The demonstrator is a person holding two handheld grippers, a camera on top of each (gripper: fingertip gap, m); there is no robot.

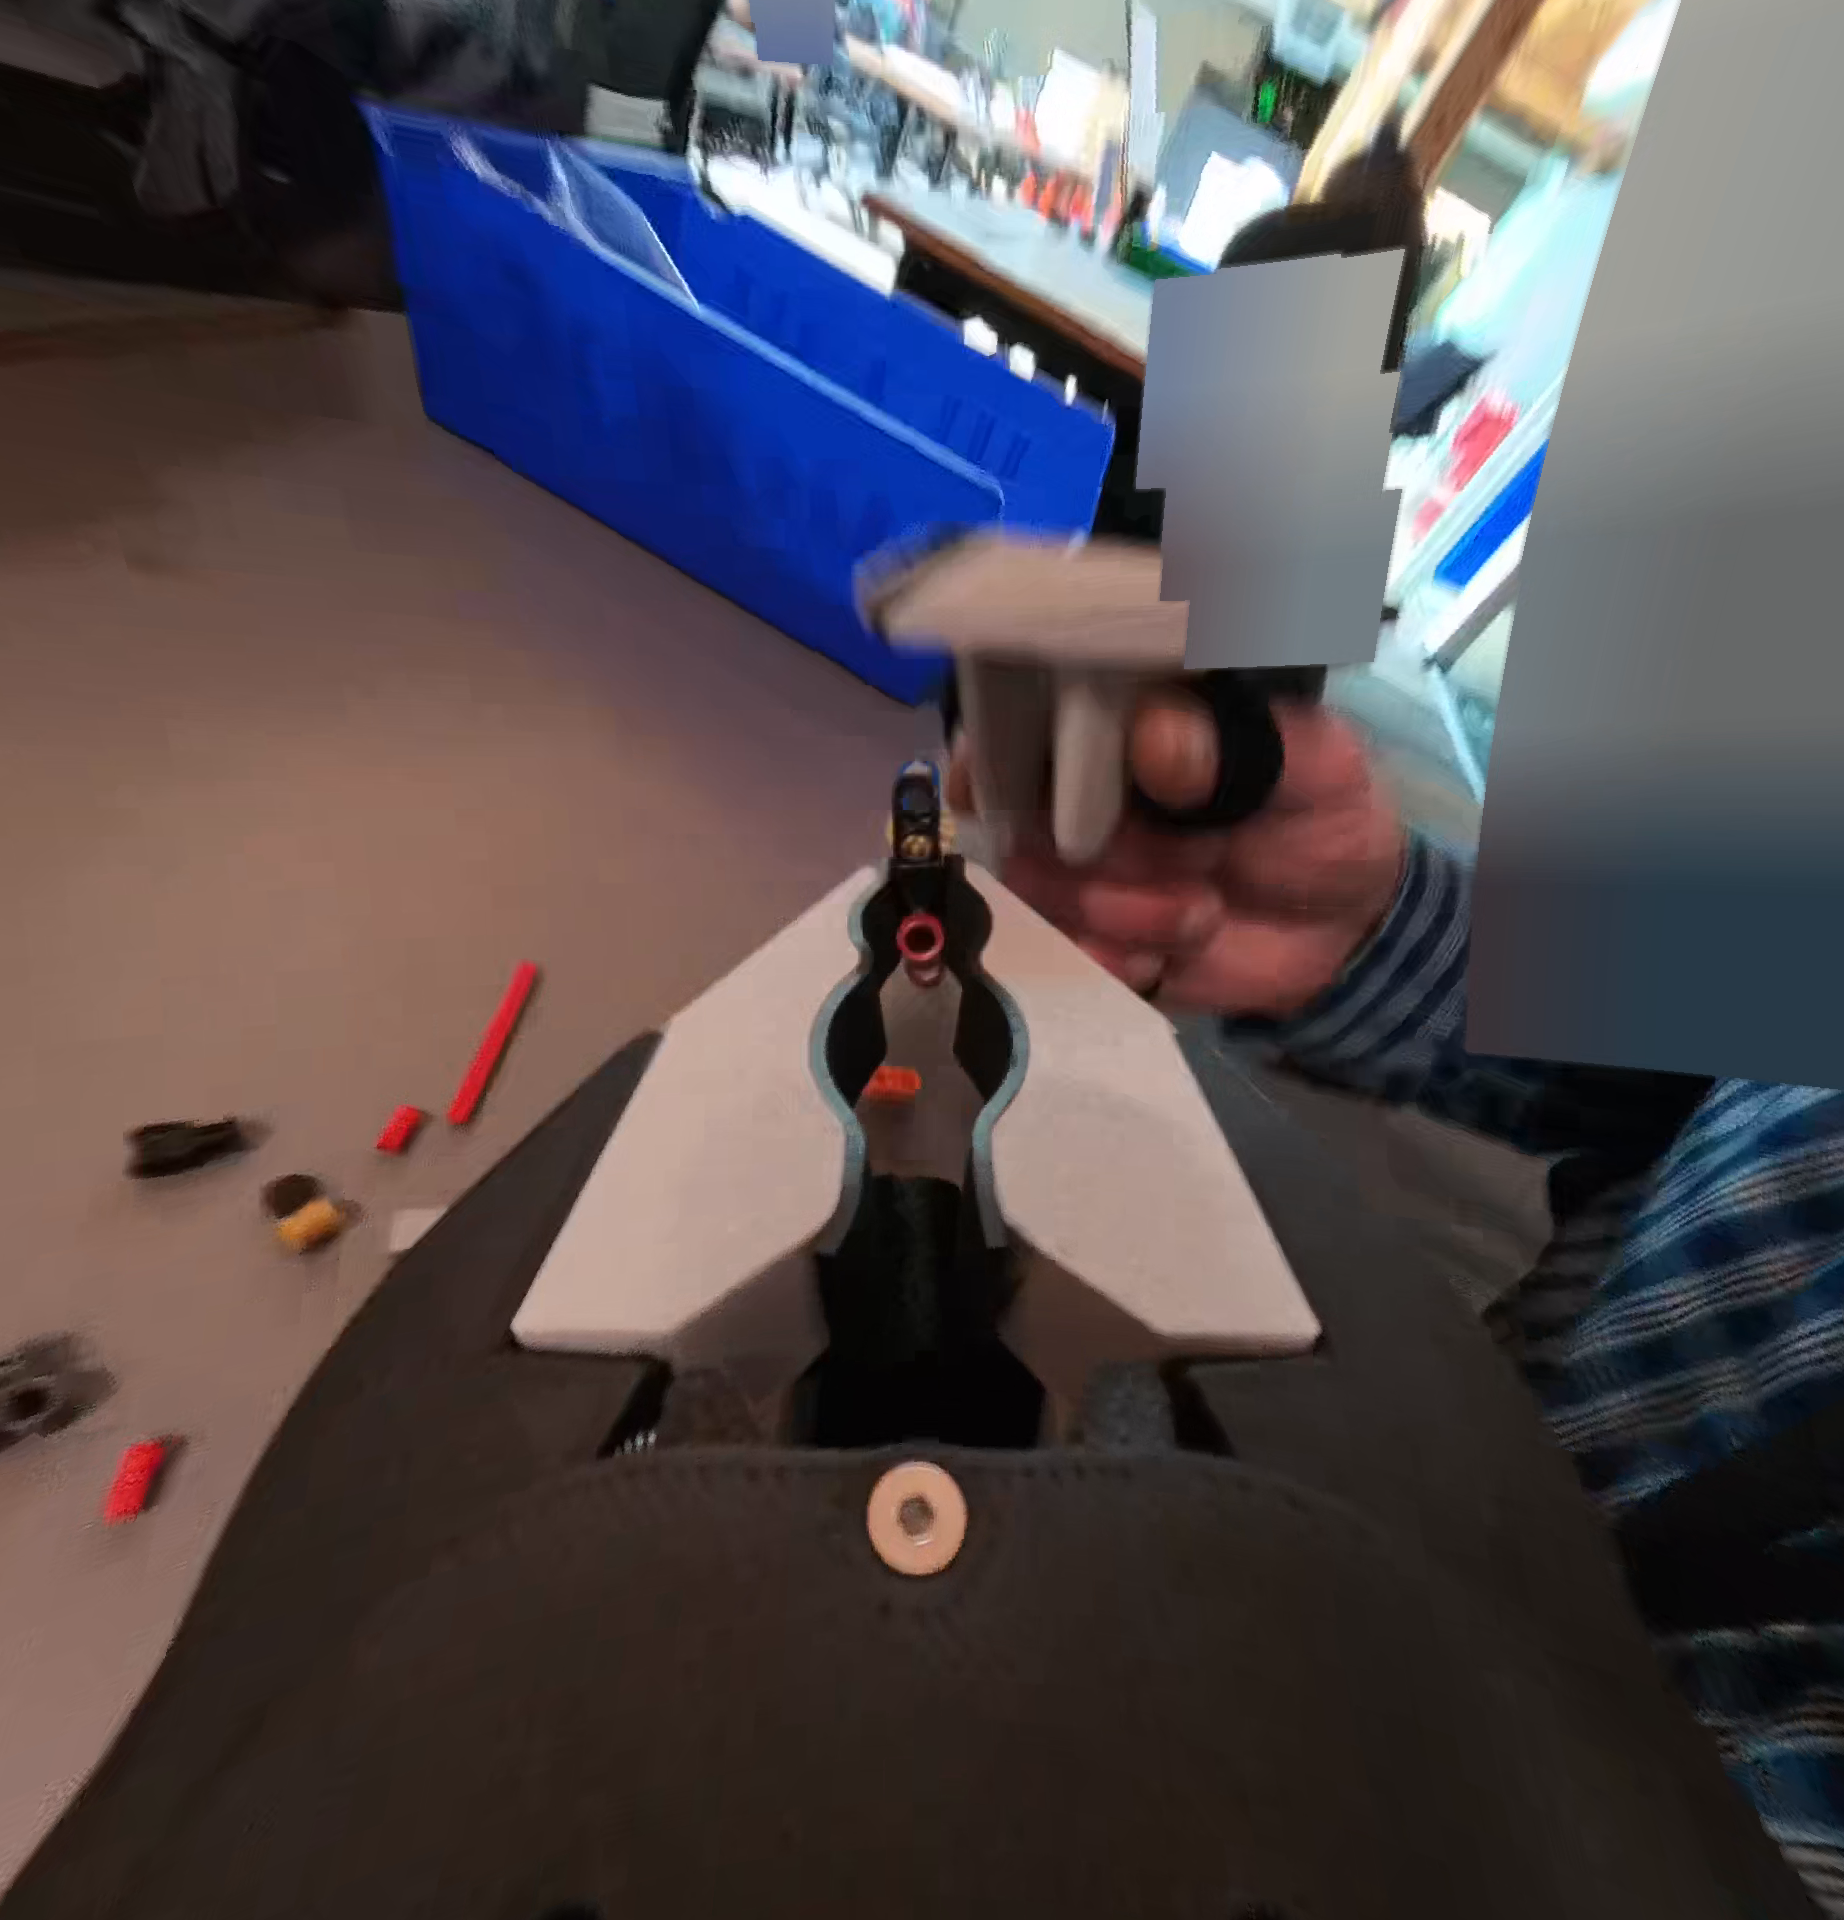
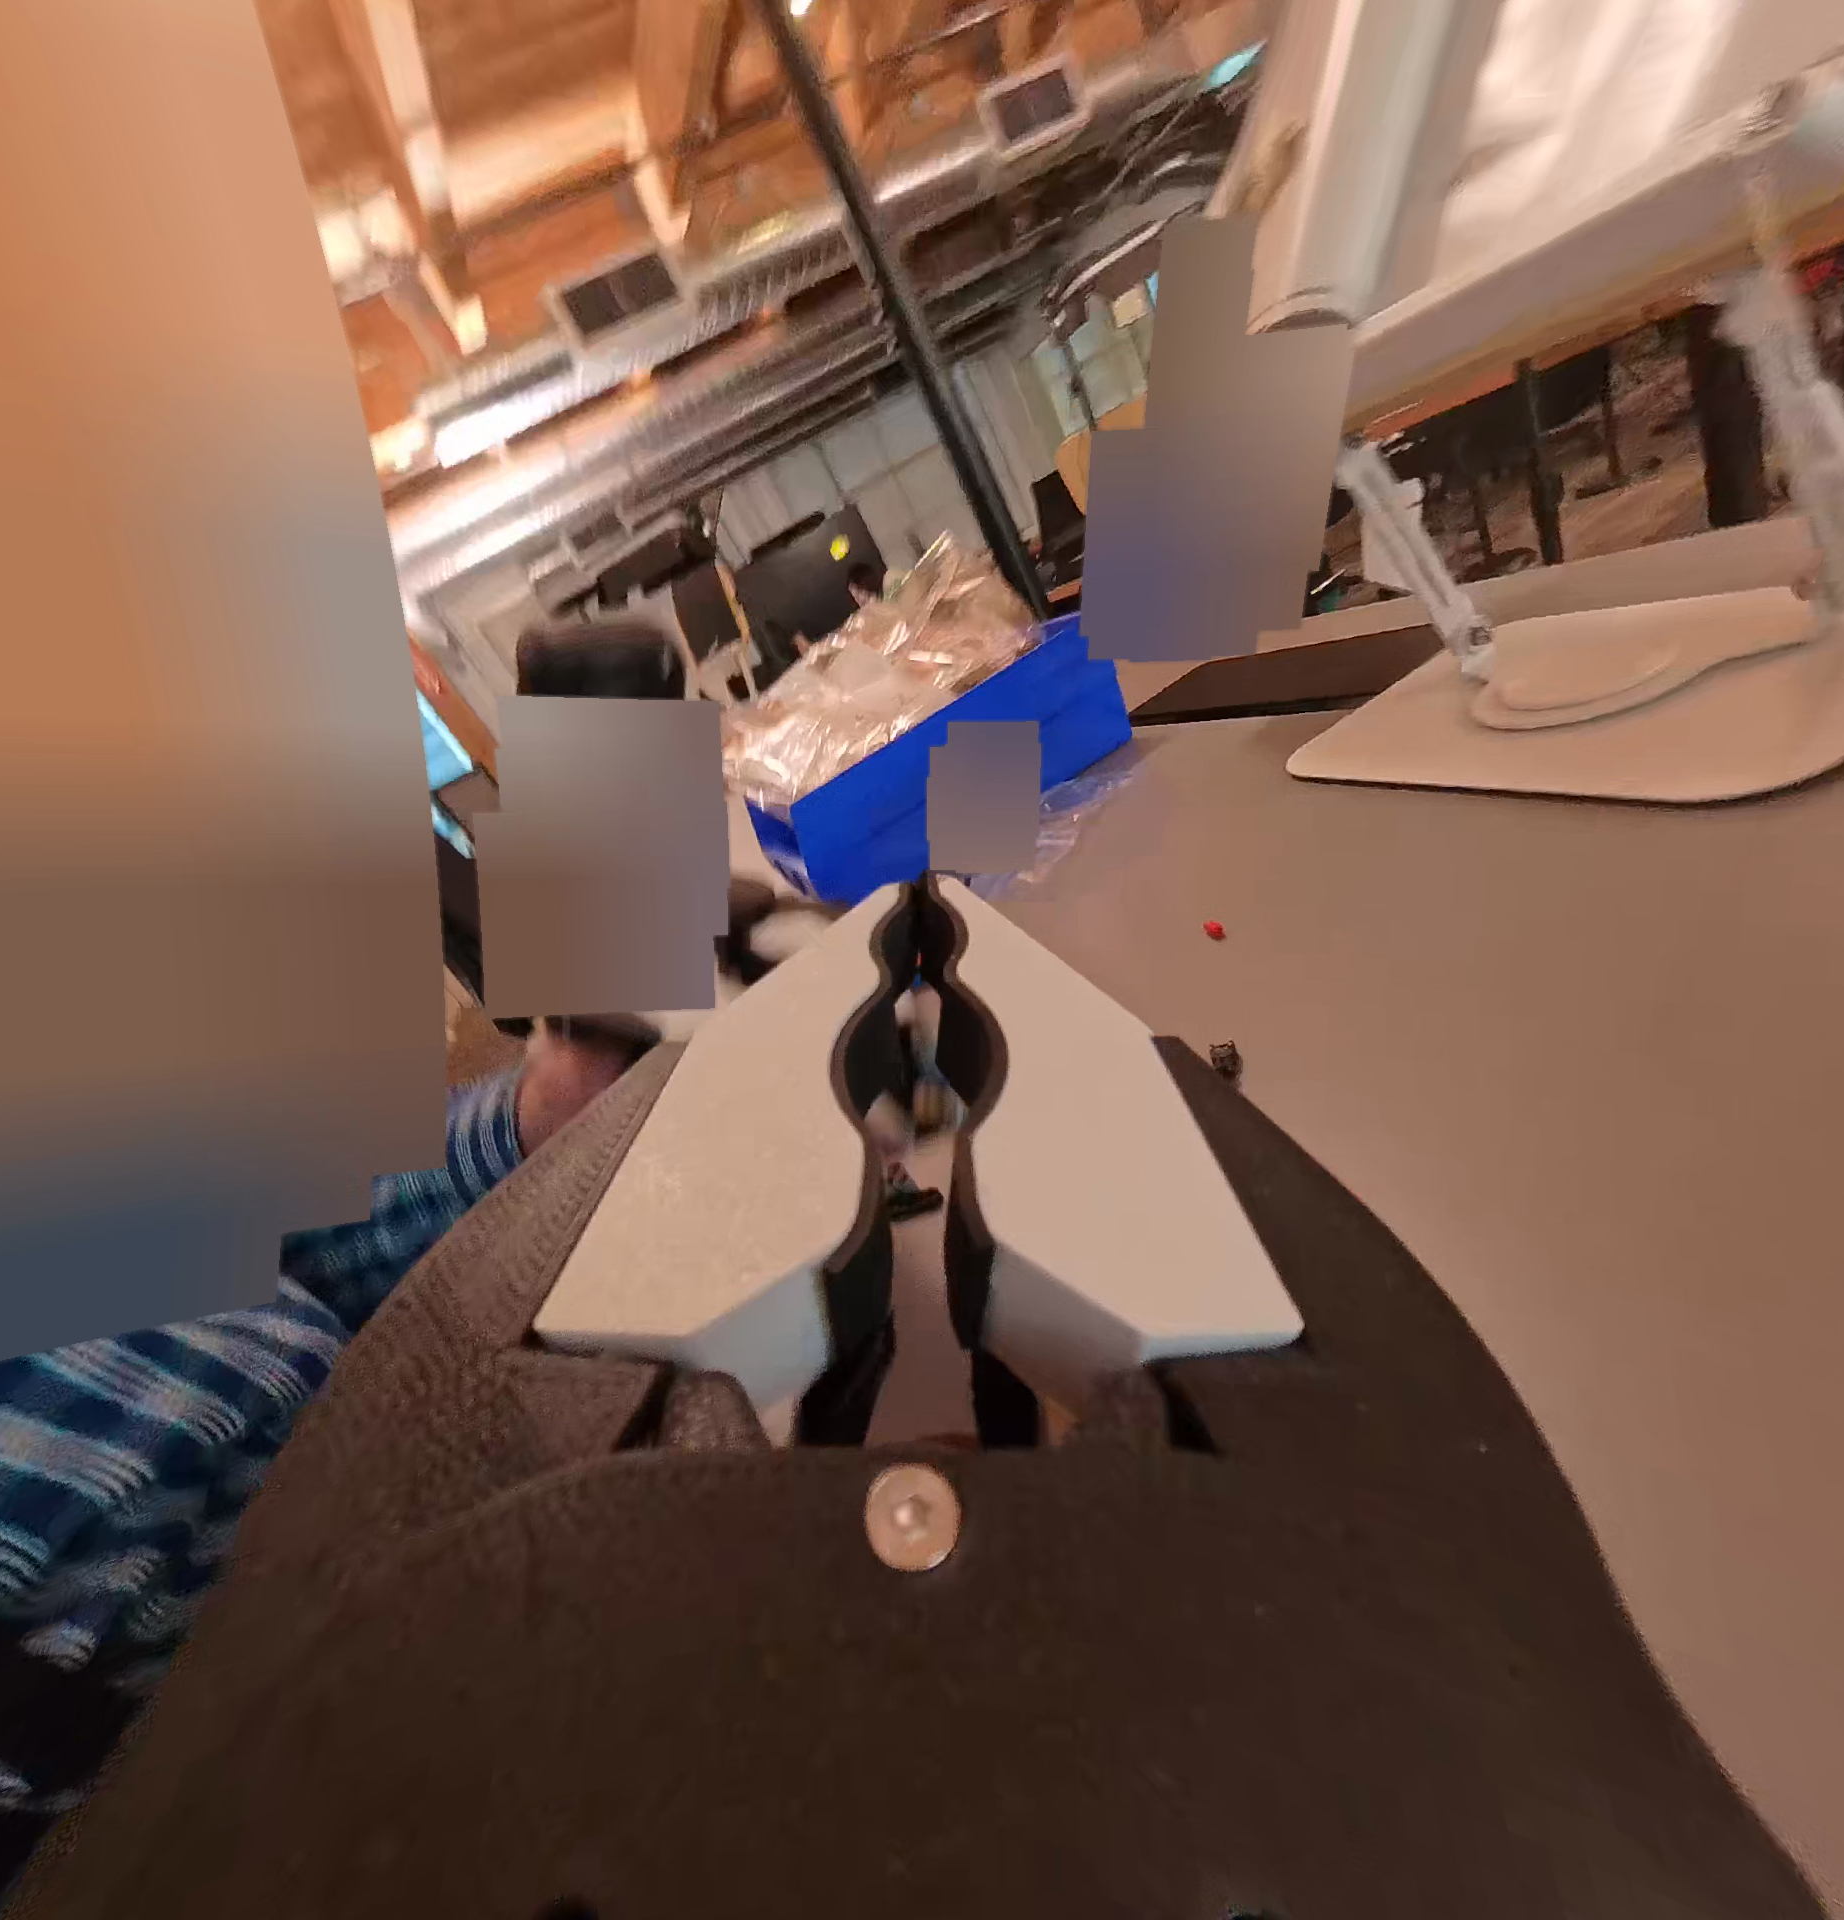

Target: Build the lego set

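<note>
1. My left gripper (image 1: 918, 883) is clamped at the tips on a small black lego piece (image 1: 916, 821), held above the table (image 1: 274, 779).
2. My right gripper (image 2: 923, 904) has its tips pressed together; I see nothing gripped.
3. Loose red bricks (image 1: 492, 1044) lie left on the table, near a blue bin (image 1: 710, 416).

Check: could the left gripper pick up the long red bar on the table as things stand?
Probably not yet: the left gripper is shut on a small black lego assembly, so it isn't free. The long red bar lies uncovered on the table.
</note>
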